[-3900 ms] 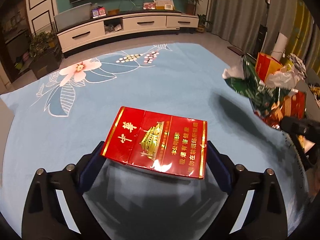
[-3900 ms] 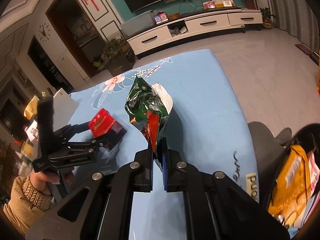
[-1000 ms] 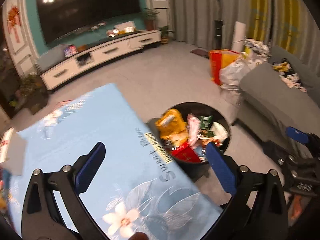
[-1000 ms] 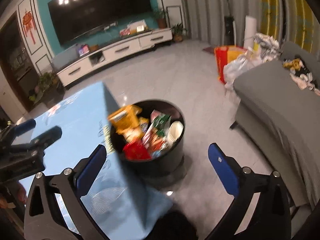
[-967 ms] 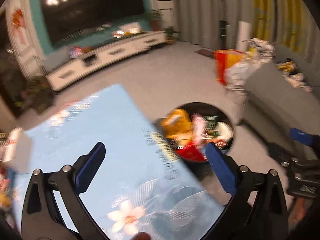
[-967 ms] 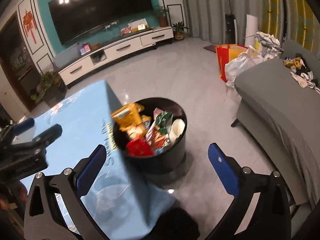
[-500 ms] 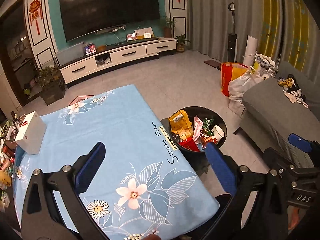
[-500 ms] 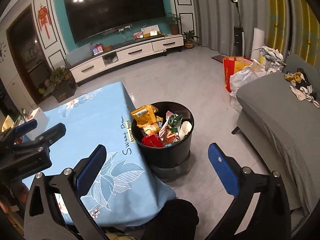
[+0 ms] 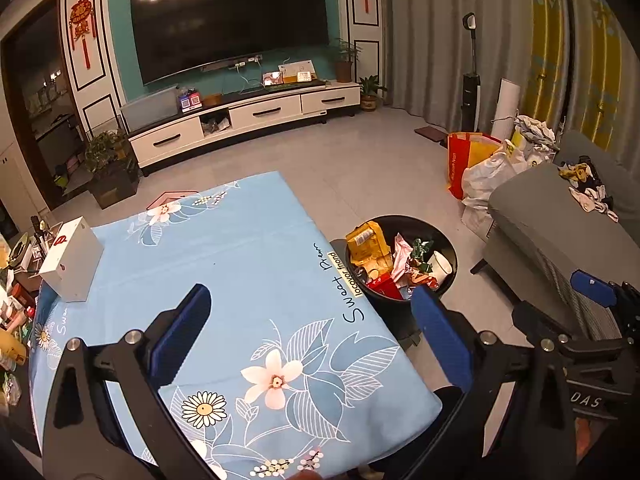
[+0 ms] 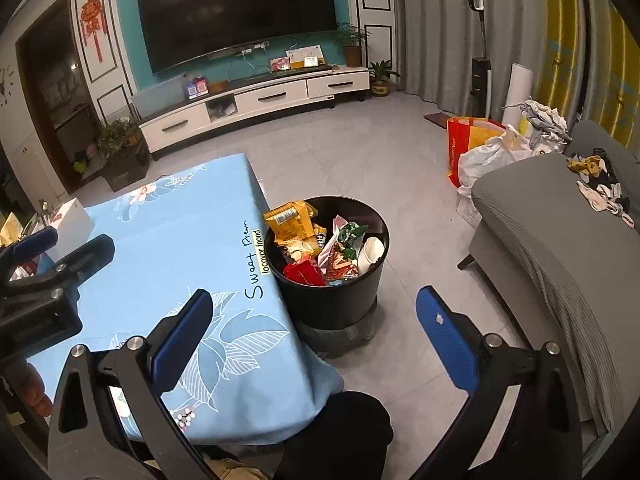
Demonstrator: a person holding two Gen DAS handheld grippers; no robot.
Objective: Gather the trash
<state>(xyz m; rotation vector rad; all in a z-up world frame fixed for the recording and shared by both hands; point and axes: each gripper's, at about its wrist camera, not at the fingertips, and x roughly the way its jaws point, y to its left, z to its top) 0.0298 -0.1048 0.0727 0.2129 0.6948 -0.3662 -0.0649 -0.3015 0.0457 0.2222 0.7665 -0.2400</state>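
Red carton gone from left claw [image 9: 310,320], both claws spread empty, right claw [image 10: 312,312], tablecloth [image 9: 240,248] reading "Sweet", "locovor fnond"

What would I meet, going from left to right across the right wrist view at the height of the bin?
White box → blue flowered tablecloth → black trash bin full of wrappers → bare grey floor → grey sofa.
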